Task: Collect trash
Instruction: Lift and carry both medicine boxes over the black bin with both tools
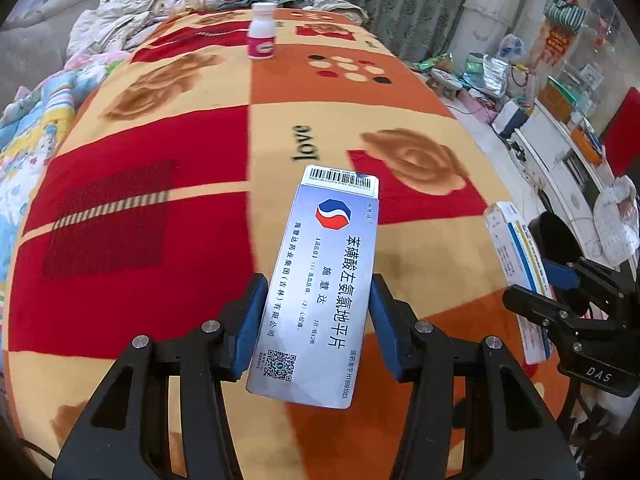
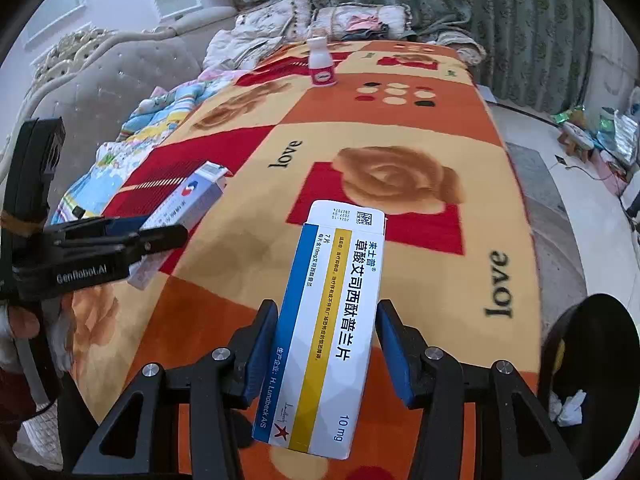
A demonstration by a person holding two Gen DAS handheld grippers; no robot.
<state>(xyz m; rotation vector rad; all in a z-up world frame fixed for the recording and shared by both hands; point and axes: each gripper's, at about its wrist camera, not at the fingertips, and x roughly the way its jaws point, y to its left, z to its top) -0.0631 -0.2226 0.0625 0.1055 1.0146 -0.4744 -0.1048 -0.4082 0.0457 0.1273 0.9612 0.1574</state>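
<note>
Above the patterned blanket [image 1: 168,200], near its front edge: left gripper [image 1: 318,320] clenched on a pale blue medicine box [image 1: 320,280], blue pads pressed to both long sides, box lifted clear of the blanket and tilted. Just to the right, over the same blanket: right gripper [image 2: 326,344] grasping a white box with blue and yellow stripes [image 2: 328,328], likewise off the cloth. Far across the blanket, toward the pillows: a small white bottle with pink label [image 1: 262,32], upright, well apart from both boxes. Beside the blanket's right front corner: a black bin [image 2: 592,368] with crumpled tissue inside.
</note>
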